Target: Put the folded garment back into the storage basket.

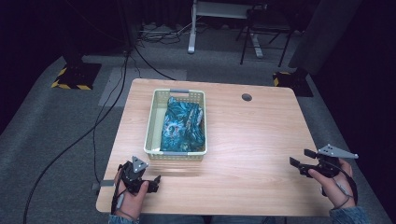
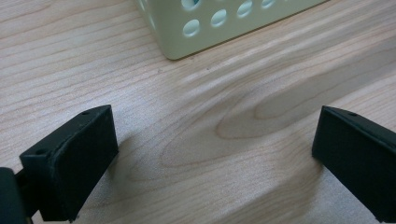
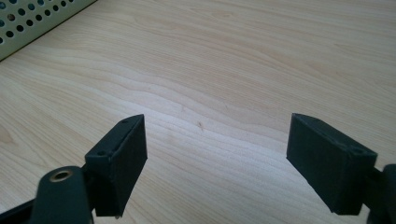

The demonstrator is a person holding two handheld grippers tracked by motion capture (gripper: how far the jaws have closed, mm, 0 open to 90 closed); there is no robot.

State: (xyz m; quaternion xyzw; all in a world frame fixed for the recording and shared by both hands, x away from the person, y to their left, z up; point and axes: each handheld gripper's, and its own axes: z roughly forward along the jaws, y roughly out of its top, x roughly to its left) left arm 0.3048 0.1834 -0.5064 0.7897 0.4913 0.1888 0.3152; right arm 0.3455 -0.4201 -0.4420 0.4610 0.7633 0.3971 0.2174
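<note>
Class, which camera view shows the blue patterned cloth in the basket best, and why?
The high view: the blue patterned cloth lies whole inside the basket. The left gripper view gives a perforated basket corner, the right gripper view a strip of its wall, with no cloth visible.

light wooden table (image 1: 252, 140), pale perforated basket (image 1: 152, 122) on it (left of centre)

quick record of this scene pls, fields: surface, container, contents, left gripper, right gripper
surface: light wooden table
container: pale perforated basket, left of the table's middle
contents: blue-green patterned cloth, bundled inside the basket
left gripper: open, nothing between its jaws, near the basket's front corner
right gripper: open, nothing between its jaws, over bare wood at the table's right edge
</note>
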